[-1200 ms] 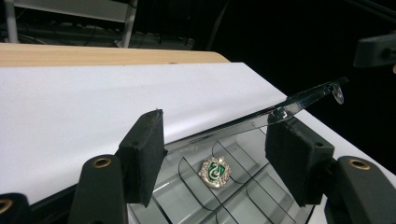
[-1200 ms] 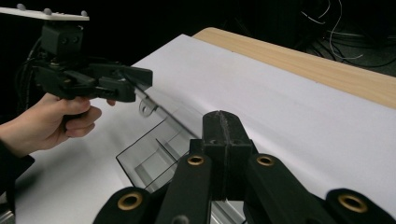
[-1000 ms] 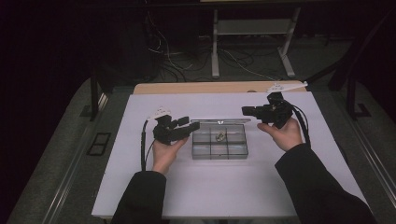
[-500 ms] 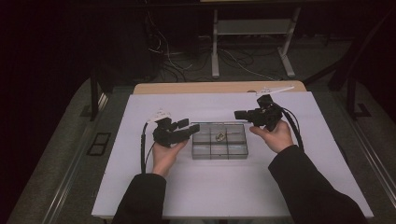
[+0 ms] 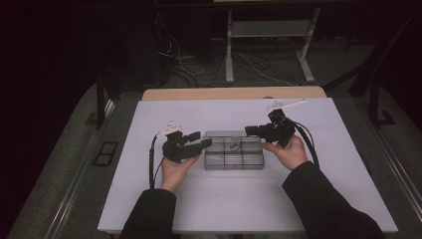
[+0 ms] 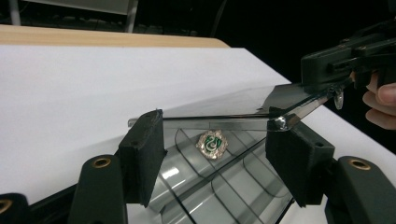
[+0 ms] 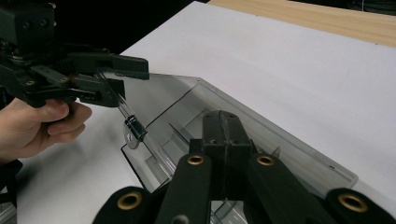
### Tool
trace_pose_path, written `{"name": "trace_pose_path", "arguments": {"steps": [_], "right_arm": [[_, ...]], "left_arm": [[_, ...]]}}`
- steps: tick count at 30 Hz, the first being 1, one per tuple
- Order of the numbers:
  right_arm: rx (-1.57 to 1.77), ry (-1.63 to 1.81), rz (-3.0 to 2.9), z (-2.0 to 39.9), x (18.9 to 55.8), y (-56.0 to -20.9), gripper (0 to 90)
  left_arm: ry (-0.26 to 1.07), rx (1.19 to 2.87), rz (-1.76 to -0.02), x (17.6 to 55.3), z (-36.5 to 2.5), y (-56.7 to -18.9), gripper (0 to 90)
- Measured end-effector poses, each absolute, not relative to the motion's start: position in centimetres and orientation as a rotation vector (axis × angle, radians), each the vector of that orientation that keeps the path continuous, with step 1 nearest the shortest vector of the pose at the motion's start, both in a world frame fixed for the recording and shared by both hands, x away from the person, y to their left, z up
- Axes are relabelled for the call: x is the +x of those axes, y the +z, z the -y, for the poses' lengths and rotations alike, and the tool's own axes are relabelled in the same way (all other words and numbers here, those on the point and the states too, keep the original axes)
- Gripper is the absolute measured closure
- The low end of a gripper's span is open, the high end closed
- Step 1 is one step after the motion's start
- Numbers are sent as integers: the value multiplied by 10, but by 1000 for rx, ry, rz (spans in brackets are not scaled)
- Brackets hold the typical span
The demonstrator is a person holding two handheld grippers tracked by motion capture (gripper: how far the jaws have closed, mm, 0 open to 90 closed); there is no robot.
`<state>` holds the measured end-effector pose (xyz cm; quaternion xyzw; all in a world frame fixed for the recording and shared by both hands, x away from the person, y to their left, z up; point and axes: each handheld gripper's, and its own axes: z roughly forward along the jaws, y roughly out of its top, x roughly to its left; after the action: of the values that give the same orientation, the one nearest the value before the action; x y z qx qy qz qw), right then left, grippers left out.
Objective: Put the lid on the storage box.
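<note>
Table [image 5: 318, 199]: covered in a white sheet, with a bare wooden strip along its far edge. It carries one item, set at mid-table. Box [image 5: 234, 160]: clear plastic, divided into compartments, its long axis running left to right across the table between the two hands, so each hand has one short end within reach. Lid [image 6: 299, 105]: a thin clear sheet attached to the box, raised off the compartments and slanting upward toward the right hand's side. Judged to be the working part, since any coming move swings it over the box and depends on the box staying put. Left gripper [image 5: 205, 144]: at the box's left end, pointing along the box's length. Its jaws are partly open, one pad at each corner of that short end, and it appears to clamp the box and brace it. Right gripper [image 7: 226, 130]: at the box's right far corner. Its jaws are pressed fully together, and in the left gripper view they pinch the lid's raised thin edge. It is the hand that steers the lid. Badge [image 6: 212, 143]: a small silver crest with a green centre, lying flat in a far compartment under the raised lid, touching neither gripper.
</note>
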<state>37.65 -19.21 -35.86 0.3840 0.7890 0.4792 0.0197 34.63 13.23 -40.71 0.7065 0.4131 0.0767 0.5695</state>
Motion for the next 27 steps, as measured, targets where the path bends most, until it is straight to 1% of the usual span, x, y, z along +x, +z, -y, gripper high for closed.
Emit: {"name": "trace_pose_path", "arguments": {"steps": [16, 27], "right_arm": [[1148, 1482, -2449, 194, 361, -372, 888], [1170, 1533, -2430, 199, 350, -388, 886]], "left_arm": [[164, 1730, -990, 336, -132, -418, 364], [141, 1792, -1002, 328, -133, -425, 373]]}}
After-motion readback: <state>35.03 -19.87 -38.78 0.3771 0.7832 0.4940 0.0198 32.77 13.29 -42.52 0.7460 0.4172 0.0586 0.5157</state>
